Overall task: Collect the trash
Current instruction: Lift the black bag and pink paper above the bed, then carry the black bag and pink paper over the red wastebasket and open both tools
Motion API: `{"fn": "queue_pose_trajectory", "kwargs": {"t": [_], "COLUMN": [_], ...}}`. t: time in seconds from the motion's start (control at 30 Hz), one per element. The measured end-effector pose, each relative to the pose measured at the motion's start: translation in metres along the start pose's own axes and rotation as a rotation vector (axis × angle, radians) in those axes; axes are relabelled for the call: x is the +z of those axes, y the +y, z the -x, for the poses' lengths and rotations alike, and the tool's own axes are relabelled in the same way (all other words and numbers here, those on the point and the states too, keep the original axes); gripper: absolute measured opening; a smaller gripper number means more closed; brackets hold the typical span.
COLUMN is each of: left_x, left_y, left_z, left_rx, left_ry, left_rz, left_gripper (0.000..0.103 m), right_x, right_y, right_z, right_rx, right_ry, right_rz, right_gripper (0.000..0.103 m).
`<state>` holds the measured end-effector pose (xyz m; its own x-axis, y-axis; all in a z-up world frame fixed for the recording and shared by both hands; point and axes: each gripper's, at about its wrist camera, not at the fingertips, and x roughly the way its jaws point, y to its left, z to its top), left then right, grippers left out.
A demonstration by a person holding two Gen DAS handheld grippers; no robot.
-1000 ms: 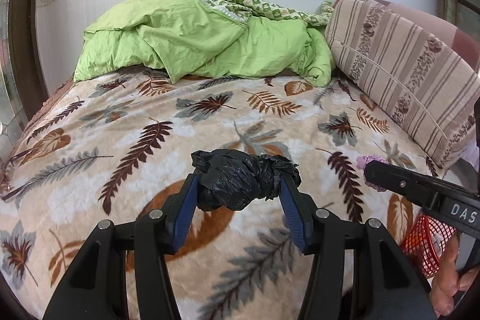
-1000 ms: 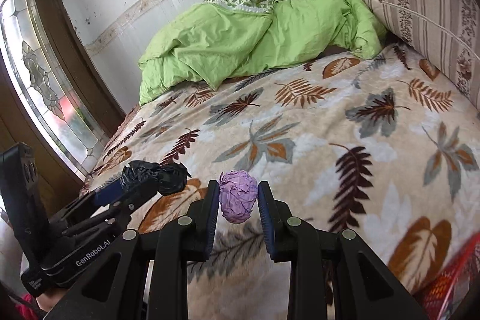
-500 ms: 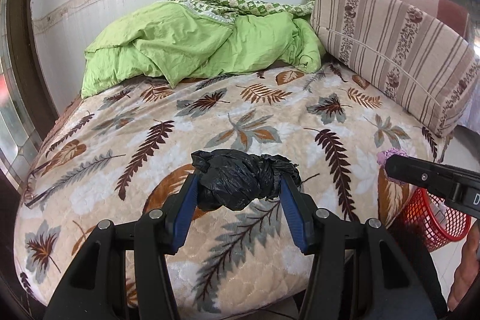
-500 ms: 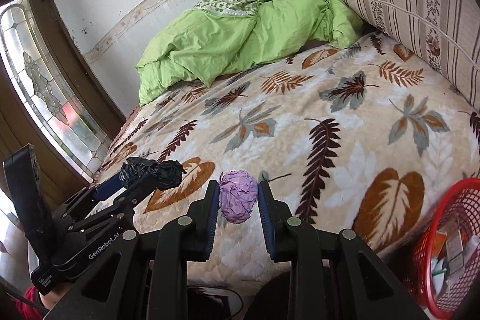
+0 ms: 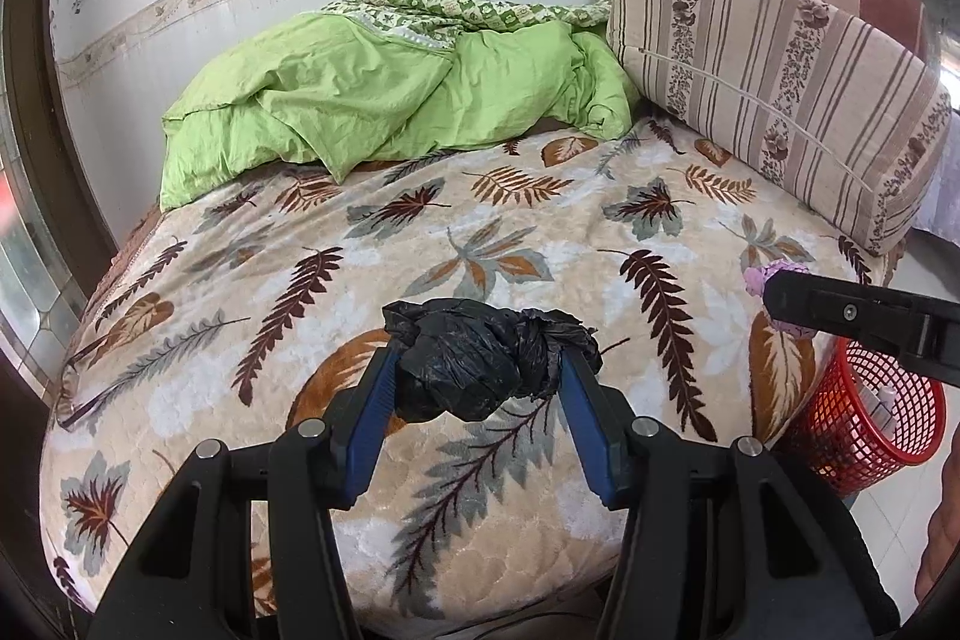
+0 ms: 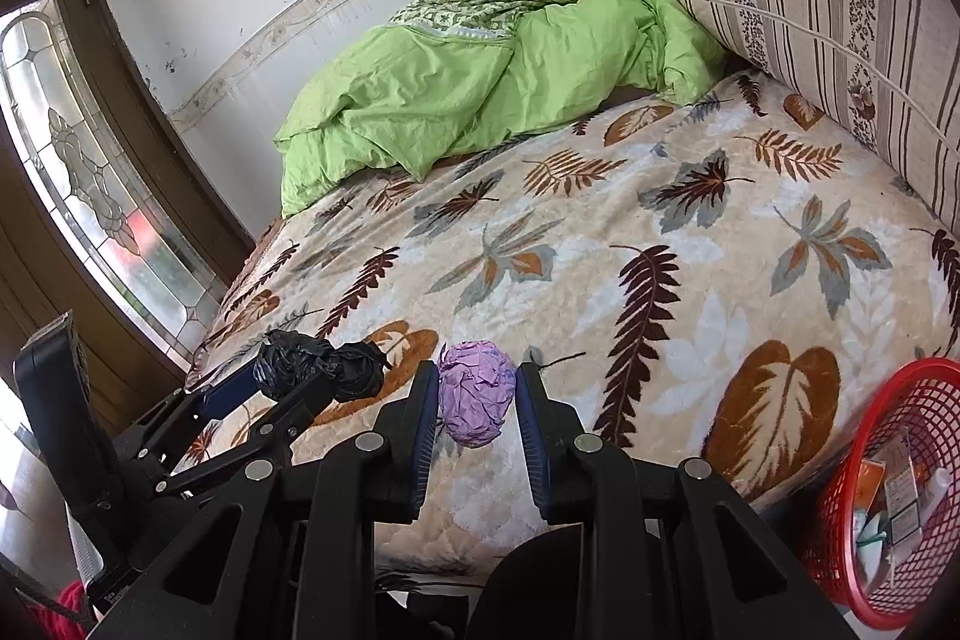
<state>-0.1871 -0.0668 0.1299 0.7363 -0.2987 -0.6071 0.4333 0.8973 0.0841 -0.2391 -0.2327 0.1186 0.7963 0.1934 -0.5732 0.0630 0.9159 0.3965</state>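
Trash: we carry two pieces, a knotted black bag wad (image 5: pixel 474 370) and a crumpled purple paper ball (image 6: pixel 477 400), both lifted clear of the leaf-print bedspread (image 5: pixel 480 220).
Left gripper (image 5: pixel 474 388): we pinch the black wad between the blue pads, jaws about half spread because the bundle is bulky.
Right gripper (image 6: pixel 474 412): we squeeze the purple ball with the jaws nearly together, since the paper is small and compresses.
Position: we hold both grippers over the near edge of the bed, tilted downward, the left one to the left of the right one.
Red basket (image 6: pixel 888 496): it stands on the floor at the bed's right corner and already holds scraps, so we judge it the drop point.
Why held so: we keep both grips firm and raised so nothing snags on the plush cover.
Next, in our judgement: we swing right, the purple ball being the nearer to the basket.
Risk: light paper may cling to a pad on release.
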Motion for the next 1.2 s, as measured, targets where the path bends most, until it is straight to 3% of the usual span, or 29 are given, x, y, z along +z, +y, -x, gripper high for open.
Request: {"fn": "queue_pose_trajectory", "kwargs": {"t": [0.37,0.57,0.7,0.9,1.03,1.2], "left_x": [0.009,0.02,0.033,0.057,0.07,0.068], "left_y": [-0.011,-0.038,-0.063,-0.125,-0.179,-0.239], "left_z": [-0.011,-0.016,-0.012,-0.005,-0.006,-0.013], "left_rx": [-0.024,-0.109,-0.208,-0.431,-0.605,-0.693], "left_ry": [0.019,0.027,0.024,0.047,0.104,0.157], "left_rz": [-0.024,-0.069,-0.095,-0.145,-0.183,-0.248], "left_gripper": [0.053,0.053,0.054,0.054,0.054,0.054], "right_x": [0.006,0.011,0.011,0.003,-0.006,-0.02], "right_y": [-0.012,-0.04,-0.071,-0.128,-0.167,-0.204], "right_z": [0.007,0.031,0.057,0.118,0.16,0.19], "right_rx": [-0.003,-0.047,-0.104,-0.232,-0.325,-0.387], "right_ry": [0.0,-0.046,-0.081,-0.154,-0.206,-0.228], "right_rz": [-0.036,-0.101,-0.161,-0.271,-0.352,-0.434], "right_gripper": [0.027,0.027,0.027,0.027,0.027,0.027]}}
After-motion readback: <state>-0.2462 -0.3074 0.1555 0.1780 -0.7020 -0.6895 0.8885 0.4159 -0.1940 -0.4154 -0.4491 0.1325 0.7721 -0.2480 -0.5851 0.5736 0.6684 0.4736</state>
